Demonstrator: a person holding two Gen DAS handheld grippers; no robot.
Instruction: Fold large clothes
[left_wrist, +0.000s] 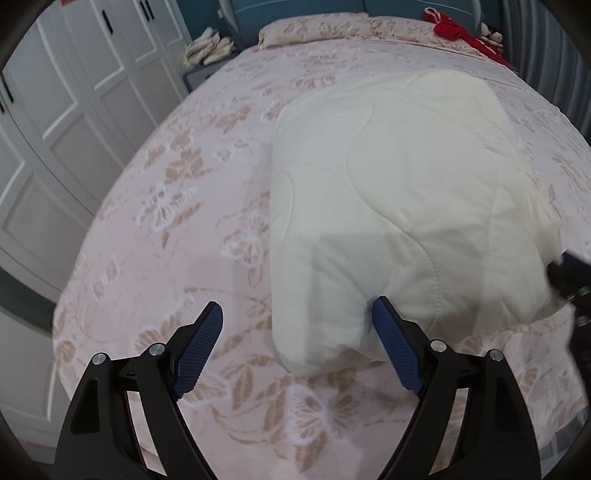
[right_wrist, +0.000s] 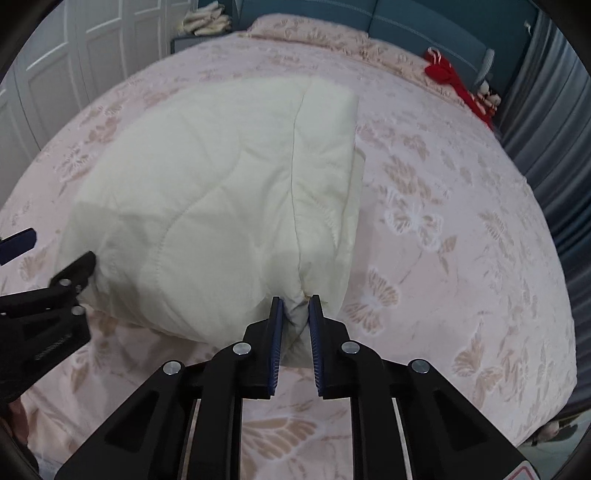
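So the bed (left_wrist: 207, 192) takes up pretty much everything here, covered in a pink spread with tan leaf and butterfly patterns, and the cream quilted garment (left_wrist: 388, 206) is lying on top of it, folded into a thick padded bundle. Around it: white panelled wardrobe doors (left_wrist: 74, 110) along the left side, a teal headboard (right_wrist: 424, 26) at the far end, a pillow (left_wrist: 332, 29) in the same pink fabric, a pile of pale cloth (left_wrist: 208, 48) on a small stand next to the bed, and some red fabric (right_wrist: 447, 79) near the far right corner by a grey curtain (right_wrist: 554, 129). Nothing is sitting on the bundle or blocking it (the spread around it is just bare pattern). Its long axis runs from the near edge of the bed away toward the headboard, with a seam line running the same way in the right wrist view. The left gripper (left_wrist: 297, 325) has its jaws wide apart at the near left corner of the bundle, right finger touching the fabric, not pinching it. The right gripper (right_wrist: 295, 314) has its jaws clamped on a bunched fold at the near right end.
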